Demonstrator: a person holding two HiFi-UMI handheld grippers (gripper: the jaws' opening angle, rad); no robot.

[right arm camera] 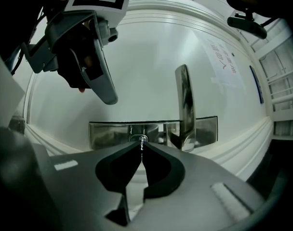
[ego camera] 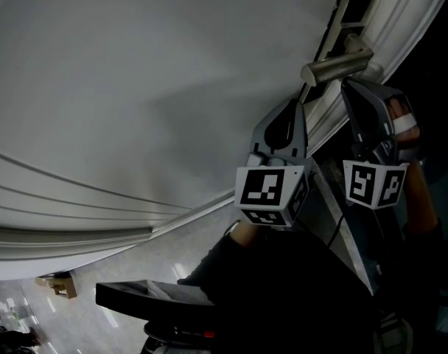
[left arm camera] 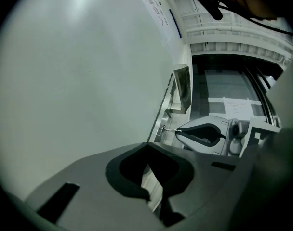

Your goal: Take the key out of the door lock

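Silver-grey metal marks the spot: a lock plate (right arm camera: 108, 134) runs across the edge of the white door (ego camera: 172, 87), with the lever handle (right arm camera: 185, 105) standing out from it. The lock (right arm camera: 140, 138) sits just beside the handle's root. The key (right arm camera: 141, 149) is in that lock, and the right gripper (right arm camera: 142, 144) has its fingers pinched onto the part that sticks out. In the right gripper view the key shows only as a thin bright sliver between the dark pads. Its long axis seems to run straight out of the plate, square to the door face and in line with the fingers' own reach. Judged from that, the coming move is a plain pull back along that line with no sideways lean, since a tilt could bind the blade in the cylinder. Whether the key is turned to its release position cannot be made out. The left gripper (left arm camera: 147, 150) hangs off to one side in front of the bare door panel. Its fingers are drawn together on nothing and are clear of the plate and handle, so the right hand is the one placed to do the job.
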